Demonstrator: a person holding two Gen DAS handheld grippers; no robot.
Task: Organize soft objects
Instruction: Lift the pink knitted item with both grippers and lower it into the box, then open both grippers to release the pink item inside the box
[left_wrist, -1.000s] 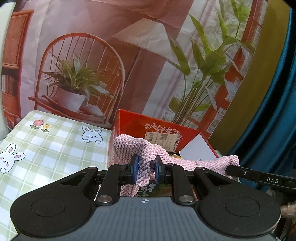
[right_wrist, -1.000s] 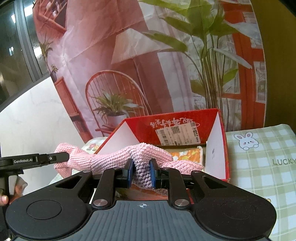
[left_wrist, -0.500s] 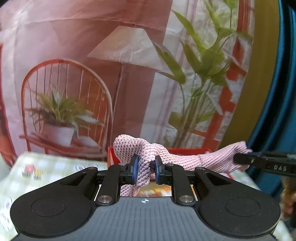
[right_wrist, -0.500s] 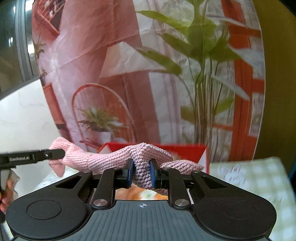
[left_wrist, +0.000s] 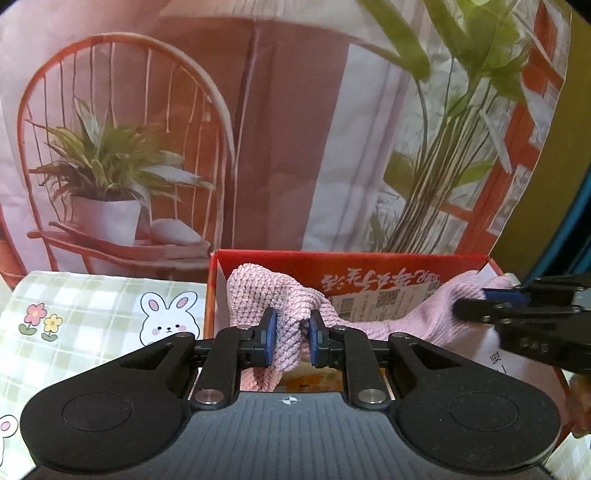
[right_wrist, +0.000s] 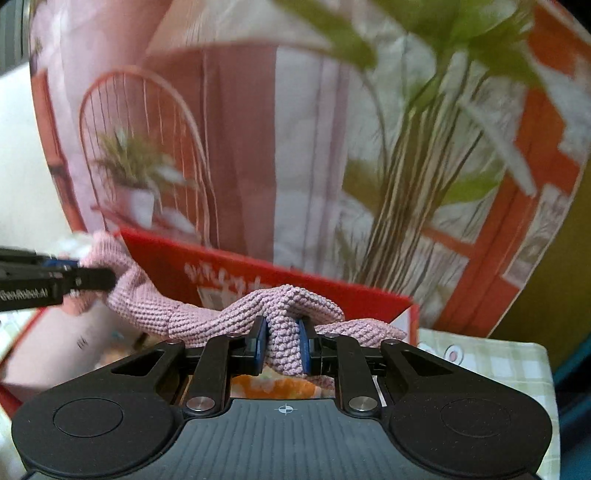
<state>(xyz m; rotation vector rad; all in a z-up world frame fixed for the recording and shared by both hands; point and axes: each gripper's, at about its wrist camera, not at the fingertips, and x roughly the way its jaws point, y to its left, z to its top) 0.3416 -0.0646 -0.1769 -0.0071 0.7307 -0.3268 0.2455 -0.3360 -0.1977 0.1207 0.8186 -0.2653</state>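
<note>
while both grippers' jaws clamp a pink knitted cloth over the red box, orange packaging lies inside.

**What I can read from my two claws**

On the far inner wall of the red box, white brush-style Chinese characters run upside down to me; I cannot make them out. Below them a white shipping label carries a barcode block and fine print too small to read. On the box's white flap at my right sits one dark handwritten-looking character, unclear.

From my right claw's camera, the side of my left gripper bears white lettering reading roughly "GenRobot.AI", blurred. The box wall's white characters there are smeared beyond reading.
</note>
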